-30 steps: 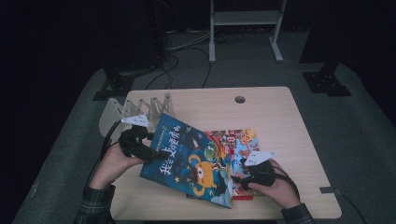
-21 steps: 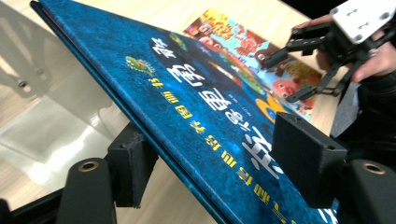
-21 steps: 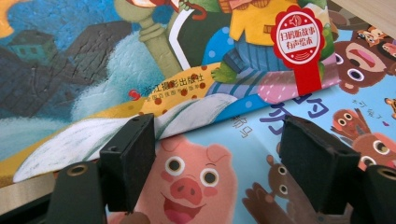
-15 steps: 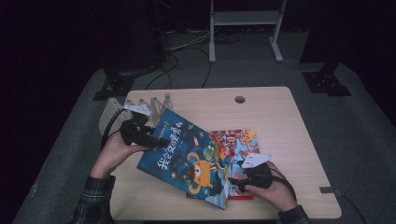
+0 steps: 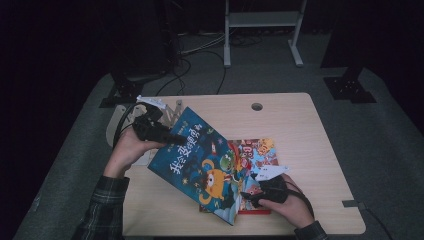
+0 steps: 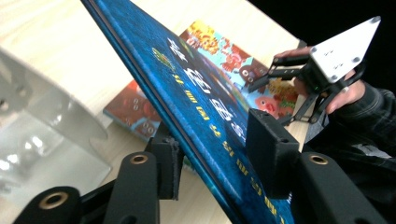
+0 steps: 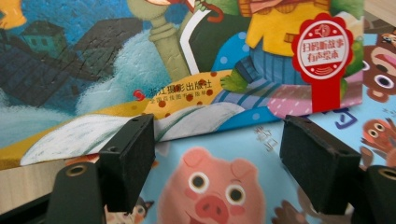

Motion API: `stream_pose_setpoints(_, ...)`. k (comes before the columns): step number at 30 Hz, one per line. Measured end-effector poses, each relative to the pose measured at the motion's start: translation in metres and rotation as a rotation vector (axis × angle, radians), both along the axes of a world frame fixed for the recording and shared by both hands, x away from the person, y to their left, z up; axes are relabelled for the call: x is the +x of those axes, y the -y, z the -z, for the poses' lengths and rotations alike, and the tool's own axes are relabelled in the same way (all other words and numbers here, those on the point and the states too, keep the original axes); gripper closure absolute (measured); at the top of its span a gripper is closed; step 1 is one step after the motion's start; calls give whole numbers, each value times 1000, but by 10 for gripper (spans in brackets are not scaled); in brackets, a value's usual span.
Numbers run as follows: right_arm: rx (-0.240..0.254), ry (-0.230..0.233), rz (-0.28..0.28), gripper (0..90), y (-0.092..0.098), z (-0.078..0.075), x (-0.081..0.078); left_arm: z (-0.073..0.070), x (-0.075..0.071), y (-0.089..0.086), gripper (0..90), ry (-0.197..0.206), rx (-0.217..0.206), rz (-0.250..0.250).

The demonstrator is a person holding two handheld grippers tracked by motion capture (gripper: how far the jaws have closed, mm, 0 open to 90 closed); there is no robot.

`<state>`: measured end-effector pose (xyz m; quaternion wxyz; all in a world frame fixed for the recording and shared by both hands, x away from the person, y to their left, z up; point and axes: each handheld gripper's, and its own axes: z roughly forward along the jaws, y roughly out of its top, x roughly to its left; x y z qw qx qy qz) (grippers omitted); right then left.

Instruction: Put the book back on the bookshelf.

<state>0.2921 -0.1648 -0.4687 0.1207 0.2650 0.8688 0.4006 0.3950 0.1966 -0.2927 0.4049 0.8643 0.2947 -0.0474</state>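
Rack: a clear plastic stand (image 6: 42,126) is sitting at the table's left edge, its contents unreadable.
Table: a pale wood top (image 5: 295,125) is standing on grey floor.
Blue book (image 5: 200,162): glossy, tilted over the pig book (image 5: 257,150).
Left gripper (image 5: 172,136): jaws have just been closing, clamping the blue book's edge.
Right gripper (image 5: 248,196): jaws have just been parting slightly, standing apart above the pig book.

Dim rm, grey floor (image 5: 380,145), wood table (image 5: 295,120), white stand (image 5: 262,20)

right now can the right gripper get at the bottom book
Probably yes. The right gripper sits low at the near right corner of the bottom book, its jaws apart over the pig picture. The blue book, gripped and tilted up by the left gripper, still overlaps the bottom book's left part.
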Motion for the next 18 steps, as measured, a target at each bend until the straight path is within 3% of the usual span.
stream_pose_setpoints(6, -1, 4, 3, 246, -9, 0, -1, -15, 11, 10, 624, -1, 21, 45)
stream_pose_setpoints(12, 8, 6, -2, 251, -13, 0, 1, -30, 22, 25, 660, -32, 64, 84)
stream_pose_setpoints(14, 5, 24, 24, 260, -8, 0, 5, -34, 24, 30, 668, -39, 72, 98)
stream_pose_setpoints(18, 45, 7, 83, 265, 6, -2, 14, -44, 27, 36, 692, -35, 84, 103)
